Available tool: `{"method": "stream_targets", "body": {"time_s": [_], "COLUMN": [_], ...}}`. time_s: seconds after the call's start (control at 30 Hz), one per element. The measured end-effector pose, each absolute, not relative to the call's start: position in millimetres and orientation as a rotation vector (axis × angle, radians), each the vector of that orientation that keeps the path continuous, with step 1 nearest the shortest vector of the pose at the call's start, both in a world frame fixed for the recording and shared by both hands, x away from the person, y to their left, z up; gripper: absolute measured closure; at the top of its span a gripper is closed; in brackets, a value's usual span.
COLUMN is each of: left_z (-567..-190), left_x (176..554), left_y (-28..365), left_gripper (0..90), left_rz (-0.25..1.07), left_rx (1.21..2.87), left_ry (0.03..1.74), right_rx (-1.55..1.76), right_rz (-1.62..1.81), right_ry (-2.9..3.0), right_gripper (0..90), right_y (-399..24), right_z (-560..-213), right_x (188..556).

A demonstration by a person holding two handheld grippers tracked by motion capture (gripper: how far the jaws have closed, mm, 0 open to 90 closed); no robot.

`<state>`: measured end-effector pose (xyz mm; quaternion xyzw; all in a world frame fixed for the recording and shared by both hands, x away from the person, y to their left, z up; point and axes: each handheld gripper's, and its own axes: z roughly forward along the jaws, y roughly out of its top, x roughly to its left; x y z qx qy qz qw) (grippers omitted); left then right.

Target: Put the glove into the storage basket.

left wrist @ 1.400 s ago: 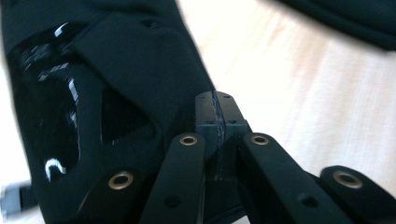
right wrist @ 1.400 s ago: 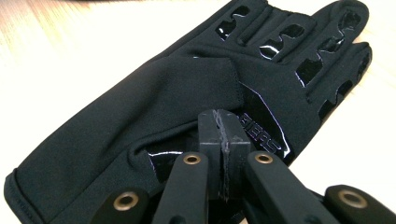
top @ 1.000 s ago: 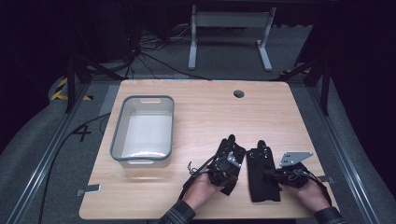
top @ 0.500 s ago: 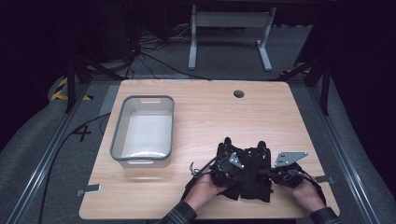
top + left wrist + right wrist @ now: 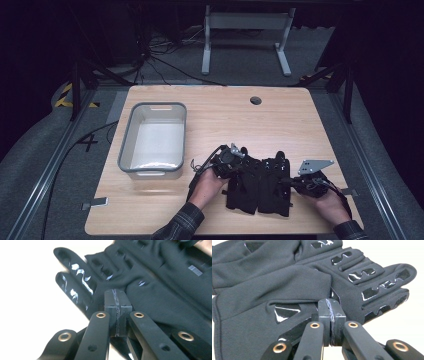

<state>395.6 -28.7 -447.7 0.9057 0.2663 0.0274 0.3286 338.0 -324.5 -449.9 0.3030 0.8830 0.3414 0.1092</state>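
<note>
Two black gloves lie side by side near the table's front edge, the left glove touching the right glove. My left gripper is shut, its tips on the left glove's upper edge. In the left gripper view the shut left gripper rests against black fabric with glossy-marked glove fingers beyond. My right gripper is shut at the right glove's right edge. In the right gripper view the right gripper meets the glove's cuff side. I cannot tell whether either pinches fabric.
A grey plastic tub stands on the left half of the wooden table. A round cable hole sits near the far edge. Beyond the table, a white desk frame and cables lie on the dark floor.
My left hand and gripper have moved right, and the left glove has swung from a tilt to lie straight against the right glove. The right hand has stayed in place.
</note>
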Motion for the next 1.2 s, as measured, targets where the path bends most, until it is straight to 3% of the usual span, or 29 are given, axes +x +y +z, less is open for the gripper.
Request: {"method": "stream_targets", "body": {"time_s": [0.6, 0.83, 1.2], "left_z": [-450, -438, -451], "left_x": [372, 357, 343], "left_y": [-4, 9, 21], "left_gripper": [89.6, 86.2, 58.7], "left_rz": [0.132, 0.116, 0.098], "left_rx": [2.367, 2.280, 2.248], "left_ry": [0.784, 0.809, 0.902], "right_rx": [0.780, 0.775, 0.763], "right_rz": [1.039, 1.074, 1.064], "right_ry": [2.647, 2.634, 2.646], "right_gripper": [90.0, 90.0, 90.0], "right_y": [-298, -299, -300], "right_z": [-453, -449, -449], "right_x": [346, 344, 335]}}
